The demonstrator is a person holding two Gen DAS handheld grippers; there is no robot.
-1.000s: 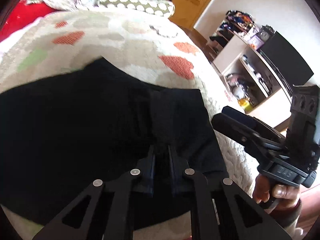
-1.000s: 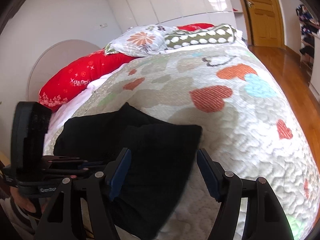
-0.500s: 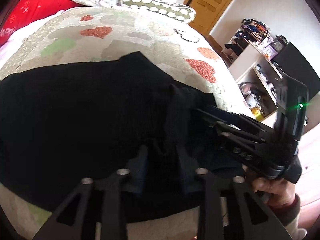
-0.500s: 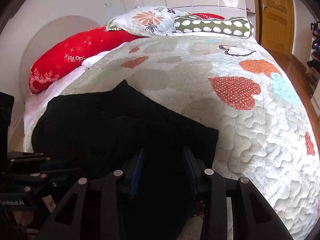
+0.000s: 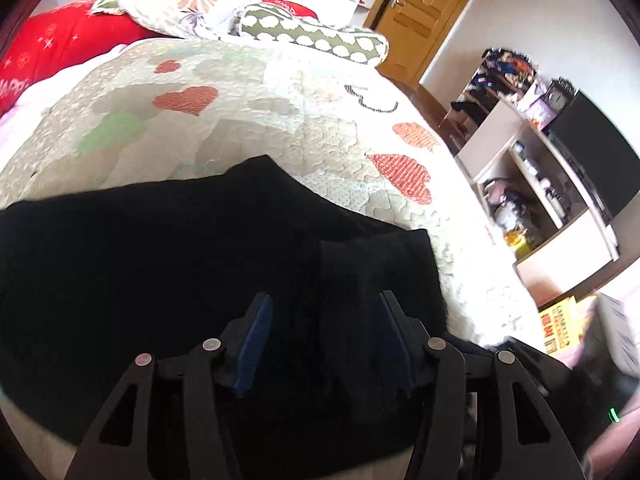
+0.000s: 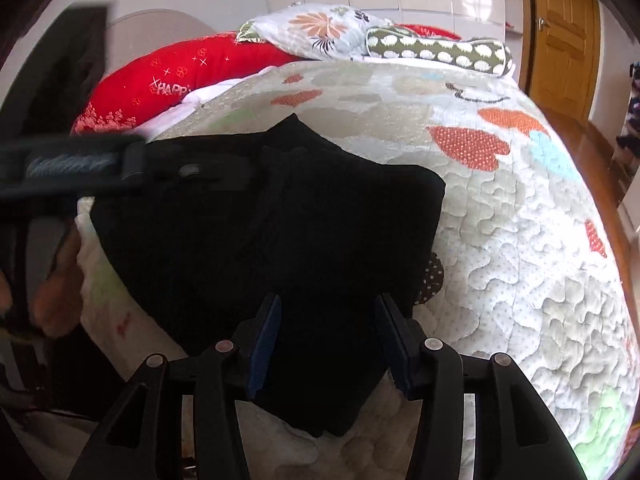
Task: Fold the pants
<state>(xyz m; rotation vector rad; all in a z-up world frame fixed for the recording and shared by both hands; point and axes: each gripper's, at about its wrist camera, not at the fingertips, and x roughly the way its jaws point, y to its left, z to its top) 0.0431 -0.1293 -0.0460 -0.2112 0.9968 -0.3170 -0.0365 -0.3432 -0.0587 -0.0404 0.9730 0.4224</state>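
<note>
Black pants point(image 5: 160, 260) lie folded on the quilted bedspread point(image 5: 280, 120), near the bed's front edge. My left gripper point(image 5: 325, 320) hovers low over their right part. Its jaws are opening, and a raised fold of black cloth lies between the blue pads point(image 5: 256, 332), which do not press on it. In the right wrist view the pants point(image 6: 300, 208) fill the middle. My right gripper point(image 6: 328, 328) stands over their near corner with its jaws opening and the cloth loose beneath them. The left gripper point(image 6: 80, 168) shows blurred at the left of that view.
Red pillow point(image 6: 160, 76), floral pillow point(image 6: 320, 32) and spotted bolster point(image 6: 440, 50) line the bed's head. A wooden door point(image 6: 560, 36) stands at the back right. A shelf unit point(image 5: 532, 184) with a dark screen flanks the bed. The quilt's right side point(image 6: 520, 240) is bare.
The left jaws, shut on a fold of black cloth a second ago, now stand apart. The right gripper moved left onto the pants, narrowed, then widened a little.
</note>
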